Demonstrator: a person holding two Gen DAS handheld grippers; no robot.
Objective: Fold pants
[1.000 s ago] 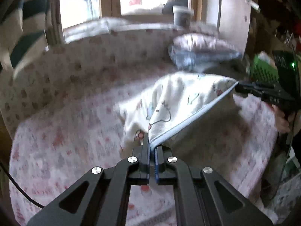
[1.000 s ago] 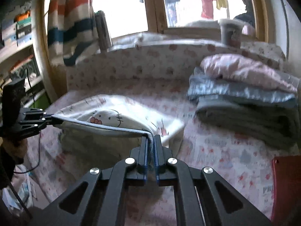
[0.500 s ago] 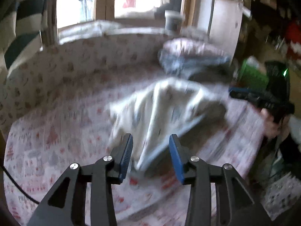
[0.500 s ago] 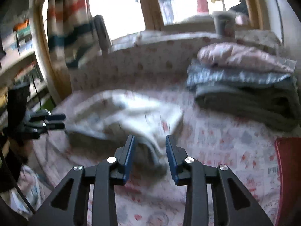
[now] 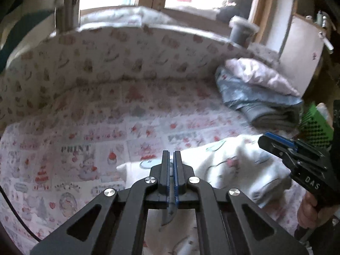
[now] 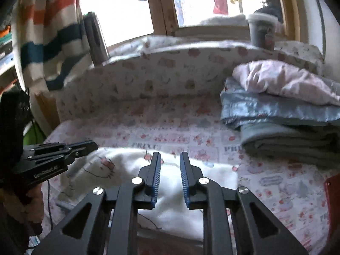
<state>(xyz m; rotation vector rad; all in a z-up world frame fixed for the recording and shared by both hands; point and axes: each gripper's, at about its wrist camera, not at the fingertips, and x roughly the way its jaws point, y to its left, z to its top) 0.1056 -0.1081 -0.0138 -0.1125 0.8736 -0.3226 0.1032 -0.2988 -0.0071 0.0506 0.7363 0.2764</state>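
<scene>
The white cartoon-print pants (image 5: 231, 167) lie bunched on the patterned bed sheet near the front edge; they also show in the right wrist view (image 6: 119, 170). My left gripper (image 5: 171, 155) is shut over the pants' left part, and a strip of grey cloth shows low between its fingers. It also shows in the right wrist view (image 6: 85, 146) at the left. My right gripper (image 6: 170, 159) is open and empty just above the pants. In the left wrist view it (image 5: 269, 140) sits at the right, over the pants' far end.
A stack of folded blankets (image 6: 286, 110) lies on the bed's right side. A padded patterned headboard (image 6: 170, 68) runs along the back under a window sill with a dark cup (image 6: 262, 31). A striped curtain (image 6: 48, 42) hangs left. A green crate (image 5: 314, 125) stands beside the bed.
Both grippers held the pants' waistband stretched in the air, then opened and dropped the pants onto the bed. Now the left gripper has shut again low over the cloth; the right stays open.
</scene>
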